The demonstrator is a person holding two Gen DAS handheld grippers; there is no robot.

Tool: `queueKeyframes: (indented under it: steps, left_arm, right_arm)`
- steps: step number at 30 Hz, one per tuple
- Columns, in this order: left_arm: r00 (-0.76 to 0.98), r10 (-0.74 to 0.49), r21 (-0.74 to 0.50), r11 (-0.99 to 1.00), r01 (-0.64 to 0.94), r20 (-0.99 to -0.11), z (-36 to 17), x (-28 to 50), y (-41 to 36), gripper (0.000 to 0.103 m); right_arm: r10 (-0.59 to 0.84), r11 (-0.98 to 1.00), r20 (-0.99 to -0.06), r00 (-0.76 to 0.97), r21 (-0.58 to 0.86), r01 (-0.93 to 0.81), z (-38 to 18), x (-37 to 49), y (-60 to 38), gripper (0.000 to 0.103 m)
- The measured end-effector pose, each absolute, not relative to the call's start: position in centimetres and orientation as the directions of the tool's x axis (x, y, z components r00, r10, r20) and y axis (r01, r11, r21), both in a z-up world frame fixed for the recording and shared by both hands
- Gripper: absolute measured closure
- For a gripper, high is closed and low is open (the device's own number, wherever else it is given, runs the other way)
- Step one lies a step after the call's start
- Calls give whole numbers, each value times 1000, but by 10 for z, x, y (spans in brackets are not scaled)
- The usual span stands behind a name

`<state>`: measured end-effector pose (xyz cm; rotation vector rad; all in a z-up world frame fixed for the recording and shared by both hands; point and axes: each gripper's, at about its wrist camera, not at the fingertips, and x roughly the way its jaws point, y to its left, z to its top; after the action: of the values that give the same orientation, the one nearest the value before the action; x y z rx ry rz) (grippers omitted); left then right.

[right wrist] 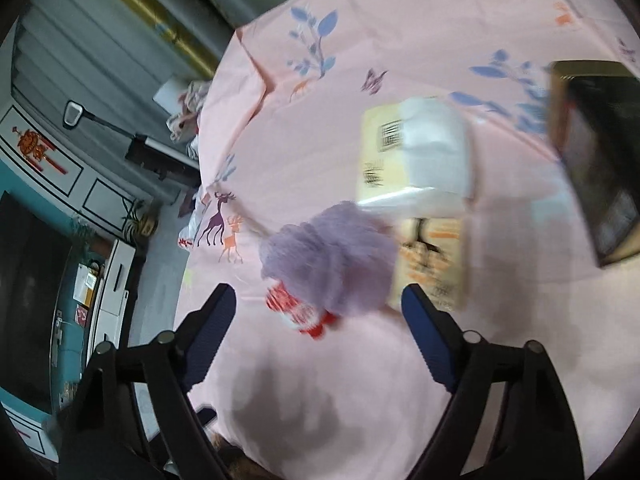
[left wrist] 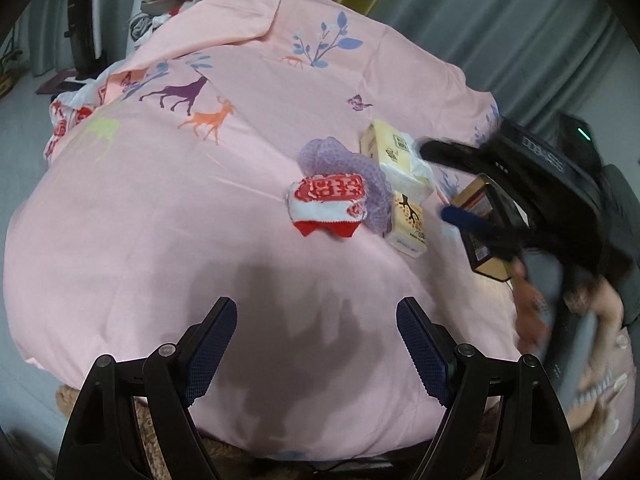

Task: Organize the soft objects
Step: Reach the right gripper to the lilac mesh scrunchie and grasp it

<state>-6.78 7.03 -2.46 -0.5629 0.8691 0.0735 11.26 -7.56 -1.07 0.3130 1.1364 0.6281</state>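
Note:
A folded red and white cloth [left wrist: 326,204] lies on the pink bedsheet [left wrist: 160,240], touching a purple mesh bath pouf [left wrist: 352,172]. Two yellow tissue packs [left wrist: 394,152] [left wrist: 408,220] lie right of the pouf. My left gripper [left wrist: 316,320] is open and empty, above bare sheet in front of the cloth. My right gripper [right wrist: 318,308] is open and empty; the pouf [right wrist: 332,256] and cloth [right wrist: 298,312] sit between and just beyond its fingers. In the left wrist view the right gripper [left wrist: 460,184] hangs blurred at the right, beside the tissue packs [right wrist: 412,164].
A dark box with a gold rim [left wrist: 484,232] lies at the sheet's right side [right wrist: 600,152]. A heap of clothes [left wrist: 176,0] sits at the far end of the bed. Grey curtains [left wrist: 500,20] hang behind. A cabinet and dark screen [right wrist: 28,280] stand off the bed's left.

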Motion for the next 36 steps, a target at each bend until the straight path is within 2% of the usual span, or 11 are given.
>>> queueKeyframes:
  steps: [3,5,7,8,12,18,23,26,29,32,36]
  left_arm:
    - [651,-167,-440,853,-281,-741,-25,-70,73,21]
    - [647,-171,-441,852,-283,-743,-26,-72,75,21]
    - [647,-175,-445,850,-281,-743,-27,-74,75,21]
    - [647,-173,-442,852,-281,-743,-28,-75,76,21]
    - [641,-169,-436,854,-283,-748,-30,-74,77,21]
    - [641,-181,-441,856,-271,-746,-29,-70,73,21]
    - [643,-187,-436,864,-252,-743,-25,-68,65,21]
    - [636,-187,-428,869,-248,-749,-25,-65,59,21]
    - [627,-191,-420,876,-239,-755,-27,-61,52,21]
    - [614,-202,-415,881,-226,-763,-30,-56,43,21]
    - [593,-218,-406,891,-204,-775,-34,-50,30,21]
  right_arm:
    - [578,809,-781,238,508,-296,-25,127,-46,24]
    - [548,825,-810,210,481,-297,-37,133,-32,37]
    - [527,834,-832,175,467,-292,-49,138,-25,70]
    - [528,833,-834,160,471,-291,-55,140,-24,78]
    - [556,819,-808,196,491,-298,-50,137,-37,92]
    - [621,778,-738,265,539,-322,-12,126,-65,93]
    - [630,772,-678,378,492,-403,41,97,-95,93]
    - [598,791,-679,425,414,-451,59,76,-110,93]
    - [541,818,-715,444,323,-477,53,55,-127,92]
    - [467,854,-779,419,273,-444,21,46,-143,90]
    - [433,876,-845,313,313,-368,-26,48,-164,88]
